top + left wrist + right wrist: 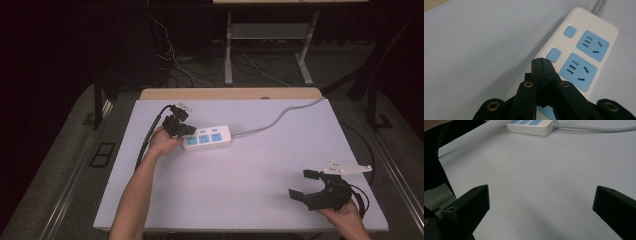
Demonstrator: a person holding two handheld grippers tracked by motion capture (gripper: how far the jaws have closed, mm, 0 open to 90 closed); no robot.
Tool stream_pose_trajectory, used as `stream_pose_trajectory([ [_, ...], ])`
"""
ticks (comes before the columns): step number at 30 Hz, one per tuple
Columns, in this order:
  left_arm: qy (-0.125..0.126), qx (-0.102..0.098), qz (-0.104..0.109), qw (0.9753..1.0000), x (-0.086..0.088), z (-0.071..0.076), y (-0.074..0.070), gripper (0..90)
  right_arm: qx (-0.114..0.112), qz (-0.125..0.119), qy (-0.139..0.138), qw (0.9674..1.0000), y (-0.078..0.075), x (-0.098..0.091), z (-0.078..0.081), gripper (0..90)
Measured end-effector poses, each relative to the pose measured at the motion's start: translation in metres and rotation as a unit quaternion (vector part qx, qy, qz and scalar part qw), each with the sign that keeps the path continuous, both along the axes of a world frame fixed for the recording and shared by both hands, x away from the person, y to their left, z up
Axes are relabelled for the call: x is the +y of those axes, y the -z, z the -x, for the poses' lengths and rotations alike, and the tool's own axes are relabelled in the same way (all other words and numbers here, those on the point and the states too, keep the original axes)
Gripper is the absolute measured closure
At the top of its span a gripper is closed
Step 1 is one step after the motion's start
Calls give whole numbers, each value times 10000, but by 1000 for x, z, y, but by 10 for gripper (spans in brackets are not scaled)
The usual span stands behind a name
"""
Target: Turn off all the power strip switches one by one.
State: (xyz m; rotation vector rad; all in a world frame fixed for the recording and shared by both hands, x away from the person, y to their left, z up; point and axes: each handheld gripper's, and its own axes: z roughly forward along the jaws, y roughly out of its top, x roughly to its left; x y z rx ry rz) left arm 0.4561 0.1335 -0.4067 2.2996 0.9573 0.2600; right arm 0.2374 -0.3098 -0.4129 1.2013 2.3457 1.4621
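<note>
Currently we've got the left tongs (543,65) closed, tips over the power strip (208,137) at the tabletop's (240,200) far left, by a blue switch (554,54). Right tongs (306,185) idle, wide open, empty. Next: probably press straight down.

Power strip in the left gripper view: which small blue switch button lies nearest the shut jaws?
The nearer small blue button, just beyond the left gripper; the other sits farther up.
</note>
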Motion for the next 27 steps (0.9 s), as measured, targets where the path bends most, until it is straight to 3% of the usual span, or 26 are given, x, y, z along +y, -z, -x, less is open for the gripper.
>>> stream_pose_trajectory([
  [2, 28, 26, -49, 10000, 1, 0, -3, 896, 20, -5, 6, 10000, 1, 0, -1, 7],
  [5, -20, -22, 138, 9999, 6, -1, -9, 896, 11, -1, 13, 10000, 0, 0, -1, 7],
  [16, 101, -110, 200, 9997, 11, 0, -31, 896, 21, -37, 43, 10000, 0, -1, -1, 7],
  [27, 333, -225, 66, 9992, -1, -3, -51, 896, 18, -42, 35, 10000, 0, -2, -1, 7],
])
